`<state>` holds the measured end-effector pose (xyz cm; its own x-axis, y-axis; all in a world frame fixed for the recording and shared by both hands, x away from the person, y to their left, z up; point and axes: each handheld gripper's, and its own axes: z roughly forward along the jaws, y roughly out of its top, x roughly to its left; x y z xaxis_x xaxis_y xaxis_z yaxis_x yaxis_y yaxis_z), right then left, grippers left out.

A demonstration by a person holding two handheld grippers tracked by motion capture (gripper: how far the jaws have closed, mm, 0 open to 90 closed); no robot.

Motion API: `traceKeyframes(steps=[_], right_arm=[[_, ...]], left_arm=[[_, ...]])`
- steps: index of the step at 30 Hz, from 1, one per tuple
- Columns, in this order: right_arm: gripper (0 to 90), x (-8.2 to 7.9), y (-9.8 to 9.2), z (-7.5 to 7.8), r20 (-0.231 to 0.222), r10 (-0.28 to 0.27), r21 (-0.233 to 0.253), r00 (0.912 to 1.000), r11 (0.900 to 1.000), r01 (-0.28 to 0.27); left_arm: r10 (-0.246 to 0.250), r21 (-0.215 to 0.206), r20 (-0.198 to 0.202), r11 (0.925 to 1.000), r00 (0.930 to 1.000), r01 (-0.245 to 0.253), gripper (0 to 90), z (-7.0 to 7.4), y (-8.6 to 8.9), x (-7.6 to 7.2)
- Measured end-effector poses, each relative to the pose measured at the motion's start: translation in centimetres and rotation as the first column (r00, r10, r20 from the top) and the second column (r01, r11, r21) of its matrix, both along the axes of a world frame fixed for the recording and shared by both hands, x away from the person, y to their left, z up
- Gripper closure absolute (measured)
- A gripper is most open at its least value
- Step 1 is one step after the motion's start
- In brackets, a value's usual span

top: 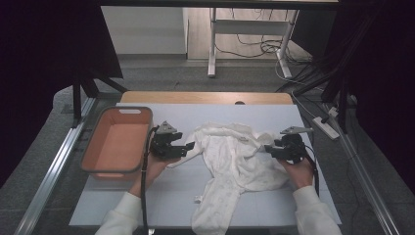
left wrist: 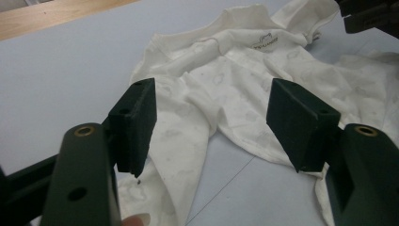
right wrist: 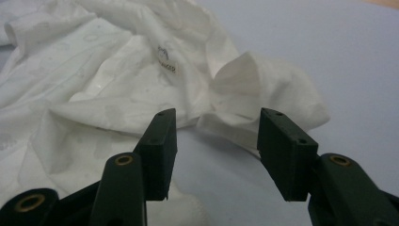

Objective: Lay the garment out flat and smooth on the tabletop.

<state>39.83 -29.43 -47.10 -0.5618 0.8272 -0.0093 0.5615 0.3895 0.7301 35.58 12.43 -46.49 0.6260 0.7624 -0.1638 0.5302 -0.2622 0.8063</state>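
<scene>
A crumpled white garment (top: 234, 161) with a faint print lies in the middle of the pale blue table top (top: 274, 117); one part hangs over the front edge. My left gripper (top: 188, 146) is at the garment's left edge, open, its jaws wide apart over a sleeve (left wrist: 188, 136) with nothing between them. My right gripper (top: 268, 148) is at the garment's right edge, open too. In the right gripper view its jaws (right wrist: 214, 141) frame a bunched fold (right wrist: 263, 89) near the neck label (right wrist: 167, 61).
An orange-pink plastic basket (top: 116, 143) stands empty at the table's left side, close to my left hand. The wooden table edge (top: 205, 97) runs along the back. Metal rails flank the table; cables and a power strip (top: 325, 126) lie on the floor at right.
</scene>
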Motion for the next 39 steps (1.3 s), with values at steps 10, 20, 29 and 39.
traceKeyframes(steps=[10, 20, 29, 39], right_arm=[[49.0, 0.0, 1.4, -1.2, -0.014, 0.033, -0.069, 0.9994, 0.997, -0.034], [54.6, 1.6, 1.5, -2.6, 0.017, 0.004, -0.125, 0.9998, 0.992, -0.002], [74.4, 2.3, 1.6, -3.7, 0.007, 0.015, -0.169, 0.9999, 0.986, -0.013], [89.3, 2.1, 1.2, -2.9, 0.04, 0.019, -0.177, 0.999, 0.984, -0.012]], left_arm=[[-0.004, 0.003, -0.003, 1.0, 1.0, 0.004, 34.5, -0.1, -0.1, 0.1], [0.007, 0.009, 0.003, 0.9999, 1.0, -0.007, 34.6, -0.1, 0.3, -0.3], [0.01, 0.018, -0.003, 0.9998, 0.9999, -0.01, 34.6, -0.3, 0.3, -0.3], [0.012, 0.017, 0.001, 0.9998, 0.9999, -0.012, 34.6, -0.3, 0.3, -0.3]])
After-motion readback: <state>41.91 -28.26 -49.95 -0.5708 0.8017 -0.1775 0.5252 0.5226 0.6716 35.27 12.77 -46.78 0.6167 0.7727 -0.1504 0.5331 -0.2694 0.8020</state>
